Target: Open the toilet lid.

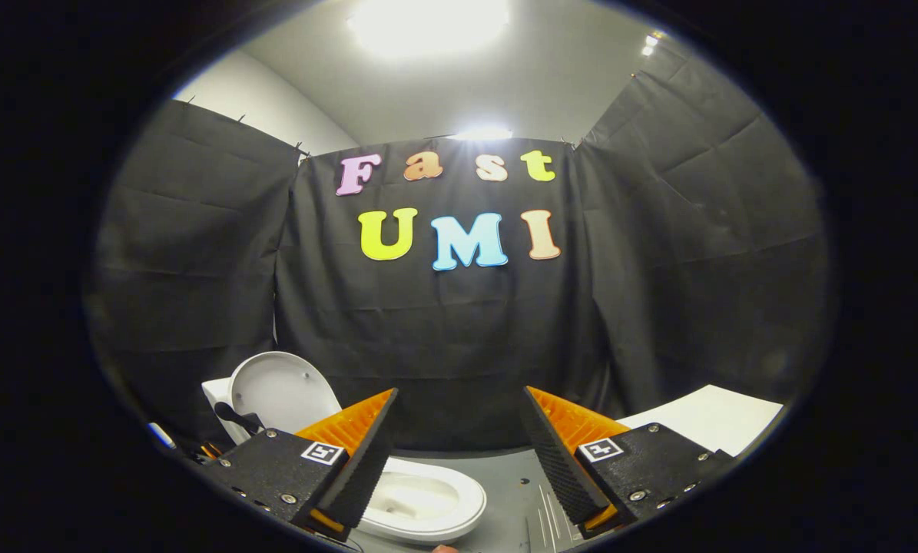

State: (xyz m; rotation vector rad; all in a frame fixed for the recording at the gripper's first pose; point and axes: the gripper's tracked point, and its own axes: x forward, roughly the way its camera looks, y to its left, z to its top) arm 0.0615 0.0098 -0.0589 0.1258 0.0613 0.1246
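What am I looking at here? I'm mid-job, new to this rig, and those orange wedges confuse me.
The camera rides on a hand-held gripper and looks forward along its two fingers. The orange wedges with black ribbed faces are those fingers; they stand apart, open, holding nothing. Below and beyond the left finger is a white toilet: its lid is already raised, upright, and the bowl lies open. Behind is the booth's black cloth wall. Beyond the right finger sits a white flat surface; I cannot tell what it is.
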